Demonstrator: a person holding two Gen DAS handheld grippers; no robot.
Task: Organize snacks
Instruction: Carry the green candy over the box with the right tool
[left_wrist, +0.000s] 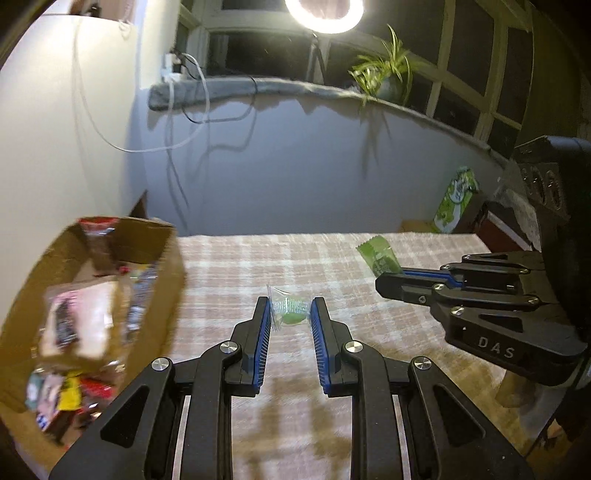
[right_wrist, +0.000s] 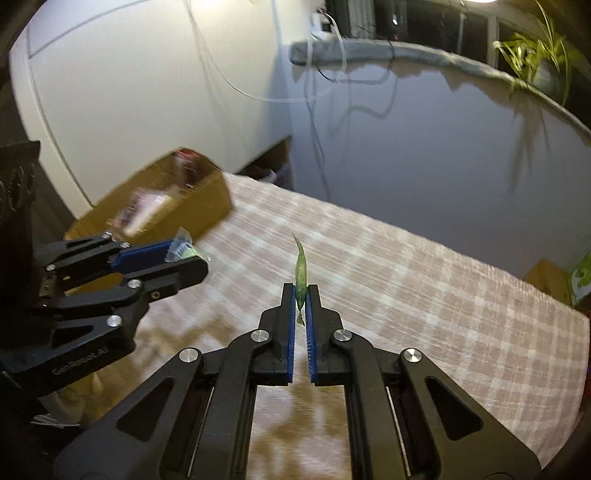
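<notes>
My left gripper (left_wrist: 290, 308) is shut on a small clear-wrapped green candy (left_wrist: 289, 312) and holds it above the checked tablecloth (left_wrist: 258, 258). It also shows in the right wrist view (right_wrist: 184, 254) with the candy (right_wrist: 183, 248) at its tips. My right gripper (right_wrist: 301, 293) is shut on a flat green snack packet (right_wrist: 300, 269), held edge-on. In the left wrist view the right gripper (left_wrist: 391, 275) holds the green packet (left_wrist: 378, 256) at the right. A cardboard box (left_wrist: 168, 280) with several snacks stands at the left; it also shows in the right wrist view (right_wrist: 207, 206).
A grey wall rises behind the table, with cables hanging down it (left_wrist: 173, 122). A potted plant (left_wrist: 388, 74) stands on the sill. A green carton (left_wrist: 456, 201) stands past the table's far right corner. A ring light (left_wrist: 325, 14) shines above.
</notes>
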